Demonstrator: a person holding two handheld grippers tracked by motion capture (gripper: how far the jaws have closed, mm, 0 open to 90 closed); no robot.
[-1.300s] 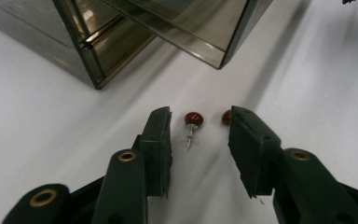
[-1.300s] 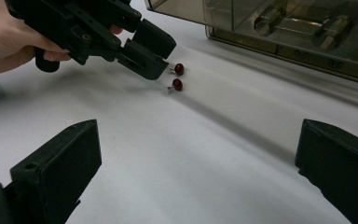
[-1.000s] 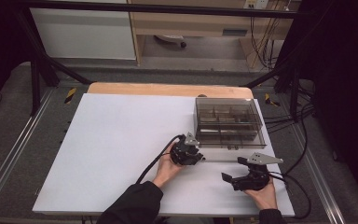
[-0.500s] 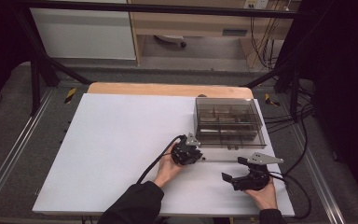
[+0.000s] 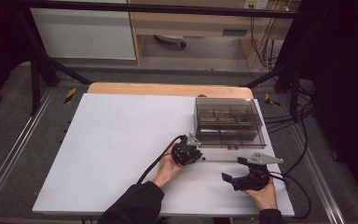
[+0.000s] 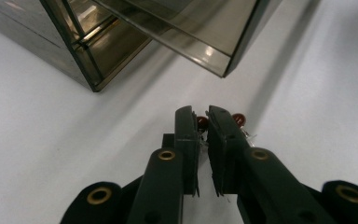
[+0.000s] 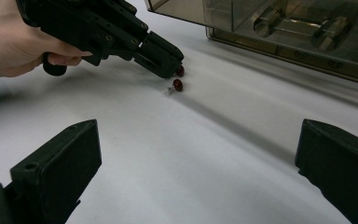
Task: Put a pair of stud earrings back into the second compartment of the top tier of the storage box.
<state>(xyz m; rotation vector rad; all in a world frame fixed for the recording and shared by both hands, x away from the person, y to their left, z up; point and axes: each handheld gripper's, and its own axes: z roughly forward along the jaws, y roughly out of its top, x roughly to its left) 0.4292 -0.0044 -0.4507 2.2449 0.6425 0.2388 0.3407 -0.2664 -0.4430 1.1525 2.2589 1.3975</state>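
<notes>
Pinching down on the table, the left gripper (image 6: pixel 203 122) is held with its jaws nearly together around one small red bead (image 6: pixel 202 122). It cannot be told for sure if the bead is truly gripped or only sits between the tips. A second red bead (image 6: pixel 238 119) is seen just beside the jaws, at about 2 o'clock from them. Thin wire legs seem to be fixed to both beads.

Almost nothing has been moved since a second ago; the left gripper has only been nudged a little closer to the beads. So the pick-up is judged to be just starting.

A clear plastic box (image 5: pixel 228 122) with little rooms is set at 12 o'clock, near the beads. The right gripper (image 5: pixel 235 179) is rested at 4 o'clock, spread wide and empty.
</notes>
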